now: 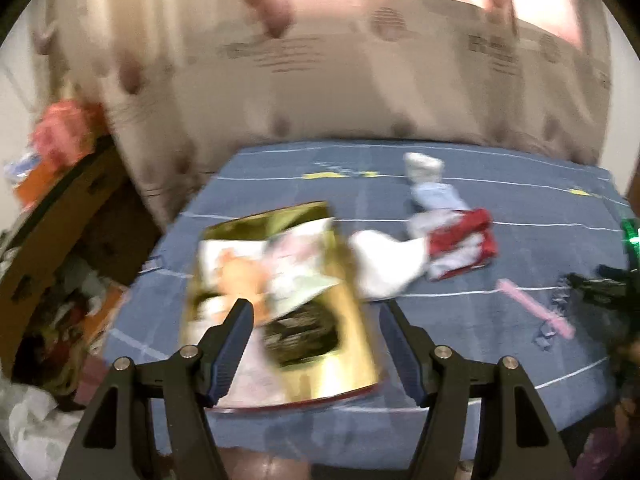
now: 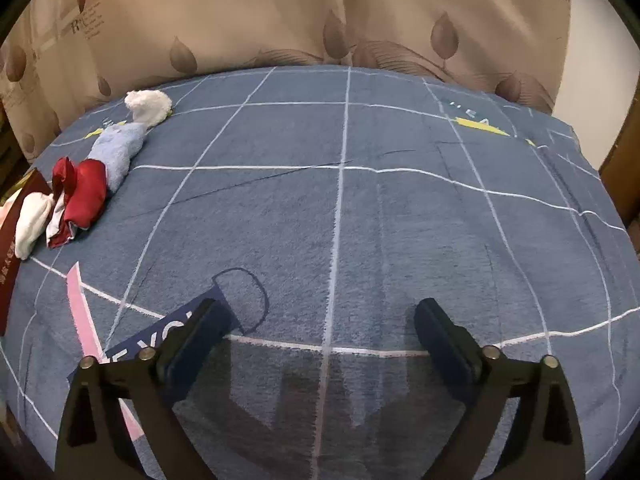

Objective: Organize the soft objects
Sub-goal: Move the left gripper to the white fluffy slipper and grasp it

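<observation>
Right wrist view: right claw [image 2: 320, 320] spread wide over bare blue blanket [image 2: 400, 208], nothing between its fingers. Soft stuff sits far left in a row: white sock [image 2: 148, 106], light blue cloth [image 2: 118, 152], red cloth [image 2: 82, 196]. Left claw [image 1: 316, 320] also spread, over a gold box [image 1: 280, 292].

Dim, warm indoor light. Heavy motion blur across left wrist view; right wrist view sharp. Fisheye bending toward edges. Soft shadows on blue blanket [image 2: 360, 208] below fingers [image 2: 440, 332].
</observation>
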`<state>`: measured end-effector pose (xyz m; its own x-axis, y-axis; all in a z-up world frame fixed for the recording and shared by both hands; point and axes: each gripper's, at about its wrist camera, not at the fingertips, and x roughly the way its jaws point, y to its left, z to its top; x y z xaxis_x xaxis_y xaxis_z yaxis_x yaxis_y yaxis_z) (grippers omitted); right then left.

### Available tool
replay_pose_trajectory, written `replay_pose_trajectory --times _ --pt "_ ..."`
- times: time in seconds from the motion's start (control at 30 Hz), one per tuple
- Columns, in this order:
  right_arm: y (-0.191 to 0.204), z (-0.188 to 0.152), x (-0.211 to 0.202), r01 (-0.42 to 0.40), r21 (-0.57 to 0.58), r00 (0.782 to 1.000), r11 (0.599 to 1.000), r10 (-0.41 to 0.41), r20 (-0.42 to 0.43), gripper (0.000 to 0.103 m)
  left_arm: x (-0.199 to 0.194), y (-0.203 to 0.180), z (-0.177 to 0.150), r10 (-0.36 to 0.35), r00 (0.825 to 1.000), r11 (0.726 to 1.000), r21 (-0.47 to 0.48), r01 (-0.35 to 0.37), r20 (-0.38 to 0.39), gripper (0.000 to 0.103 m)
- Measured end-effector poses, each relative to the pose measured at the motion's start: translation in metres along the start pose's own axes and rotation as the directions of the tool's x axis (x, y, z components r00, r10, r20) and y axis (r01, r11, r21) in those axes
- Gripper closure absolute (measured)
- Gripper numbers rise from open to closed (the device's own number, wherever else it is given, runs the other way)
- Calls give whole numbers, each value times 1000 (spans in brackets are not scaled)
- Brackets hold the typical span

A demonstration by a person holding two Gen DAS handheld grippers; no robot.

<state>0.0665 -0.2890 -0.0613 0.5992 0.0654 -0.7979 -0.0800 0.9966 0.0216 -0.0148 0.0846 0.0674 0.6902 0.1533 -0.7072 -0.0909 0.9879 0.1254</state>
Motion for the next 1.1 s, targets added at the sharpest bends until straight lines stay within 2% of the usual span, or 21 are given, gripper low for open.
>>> replay_pose_trajectory --times 0.07,0.13,0.2,0.33,0.43,0.5,0.53,0.6,0.67,0.73,0.8,0.97,1.1 --pt "1 -1 -1 -8 -6 1000 1000 8 3 4 4 -17 8 -50 999 998 24 50 -3 36" --pt "1 -1 -1 -19 -7 1000 1000 19 3 4 12 -33 17 -128 992 990 54 129 -18 36" --pt "0 -1 -2 -34 -3 999 999 34 8 4 19 -47 24 -221 975 972 79 222 -28 36" --pt "-2 -2 -3 -60 8 998 998 60 14 3 37 -67 39 -330 941 937 91 336 -80 36" --pt "-2 -1 -3 -74 8 997 997 74 14 3 54 -70 67 -404 908 912 33 410 -111 36" --pt "-1 -1 -3 -84 3 996 996 84 15 3 72 -69 93 -490 862 872 -58 487 -133 36" --pt "-1 -1 -3 -88 0 996 996 88 15 3 80 -68 103 -513 848 858 -94 504 -135 36" --pt "0 -1 -3 -97 -5 995 995 97 17 3 99 -67 124 -538 831 840 -169 516 -140 36" --pt "0 -1 -4 -108 -4 994 994 108 20 3 122 -73 147 -527 836 847 -183 500 -153 36" --pt "-1 -2 -5 -119 0 993 993 119 24 3 147 -81 170 -492 854 868 -171 465 -173 36" --pt "-2 -2 -5 -132 2 991 991 132 27 3 176 -91 185 -459 862 887 -159 433 -216 36" --pt "-3 -2 -6 -163 6 986 987 163 33 3 237 -104 203 -420 862 907 -173 385 -285 36" --pt "-4 -1 -5 -183 4 983 983 182 33 3 275 -112 210 -397 852 916 -205 345 -340 36"
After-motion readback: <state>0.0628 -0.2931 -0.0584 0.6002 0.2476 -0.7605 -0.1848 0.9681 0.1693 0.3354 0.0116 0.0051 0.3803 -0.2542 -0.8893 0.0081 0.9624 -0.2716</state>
